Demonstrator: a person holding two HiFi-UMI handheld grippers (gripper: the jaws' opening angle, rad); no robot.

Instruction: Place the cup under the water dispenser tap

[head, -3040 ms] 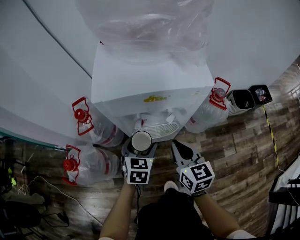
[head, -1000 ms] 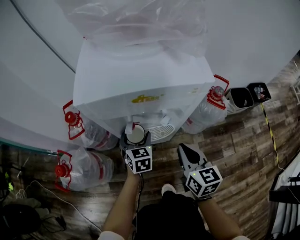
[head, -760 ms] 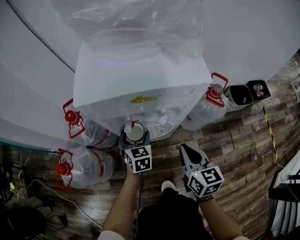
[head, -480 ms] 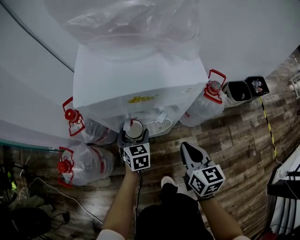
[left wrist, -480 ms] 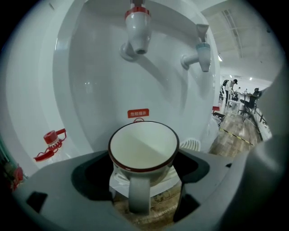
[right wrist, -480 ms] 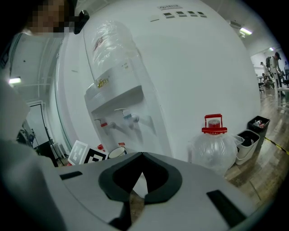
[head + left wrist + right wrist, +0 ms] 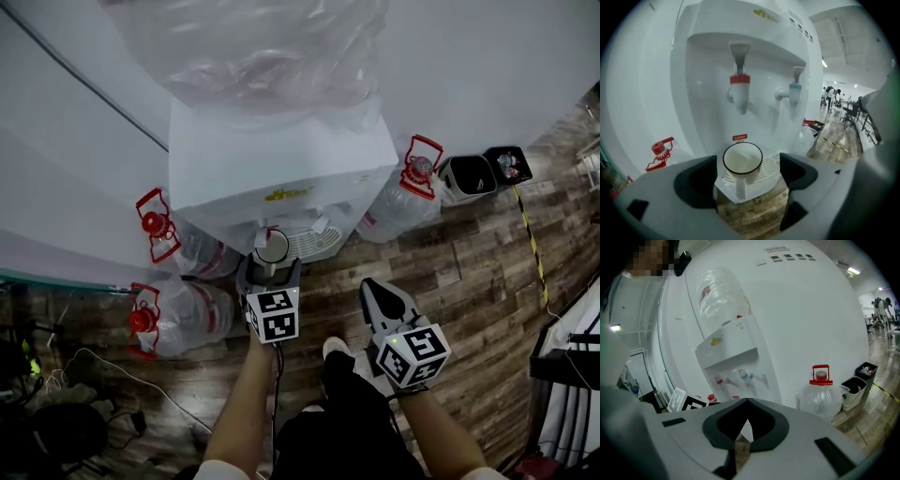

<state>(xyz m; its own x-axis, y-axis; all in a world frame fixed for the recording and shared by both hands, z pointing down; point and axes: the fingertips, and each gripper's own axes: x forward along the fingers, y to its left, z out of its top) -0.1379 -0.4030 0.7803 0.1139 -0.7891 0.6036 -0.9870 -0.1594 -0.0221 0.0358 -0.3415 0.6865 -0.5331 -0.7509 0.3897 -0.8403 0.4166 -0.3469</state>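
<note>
A white cup with a dark rim stands on the dispenser's white drip tray, directly below the red tap. Its handle points back toward the camera. My left gripper is open, with one jaw on each side of the cup and a gap on both sides. From above, the cup sits at the foot of the white water dispenser, just ahead of the left gripper. My right gripper hangs over the floor, shut and holding nothing; in its own view the right gripper shows its jaws meeting.
A blue tap sits right of the red one. Large water jugs with red caps lie left of the dispenser and right of it. Two small bins stand farther right. Cables trail over the wood floor at lower left.
The left gripper carried the cup forward from over the floor to the drip tray beneath the red tap, and its jaws now stand clear of the cup. The right gripper barely moved.
</note>
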